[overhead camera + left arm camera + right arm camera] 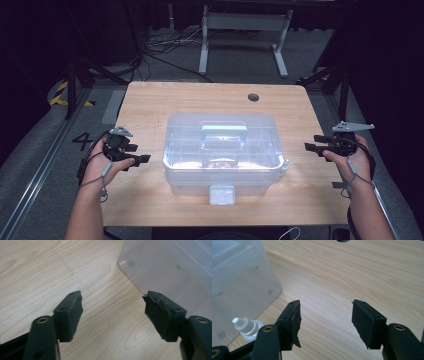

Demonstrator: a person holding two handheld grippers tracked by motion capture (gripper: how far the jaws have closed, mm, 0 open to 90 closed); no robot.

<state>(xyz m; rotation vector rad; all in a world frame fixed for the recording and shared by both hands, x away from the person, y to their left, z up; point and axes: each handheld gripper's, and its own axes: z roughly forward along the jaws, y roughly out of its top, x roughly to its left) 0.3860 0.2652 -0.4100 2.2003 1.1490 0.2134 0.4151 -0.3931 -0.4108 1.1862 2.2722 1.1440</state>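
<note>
Approach step, it seems: clear plastic box sits mid-tabletop between left gripper and right gripper, fingers spread, empty. Next, both likely close in on its sides.

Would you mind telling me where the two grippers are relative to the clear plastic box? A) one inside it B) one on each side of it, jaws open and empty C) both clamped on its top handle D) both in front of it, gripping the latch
B: the left gripper and right gripper flank the clear plastic box on the wooden table, jaws apart with nothing between them.
</note>
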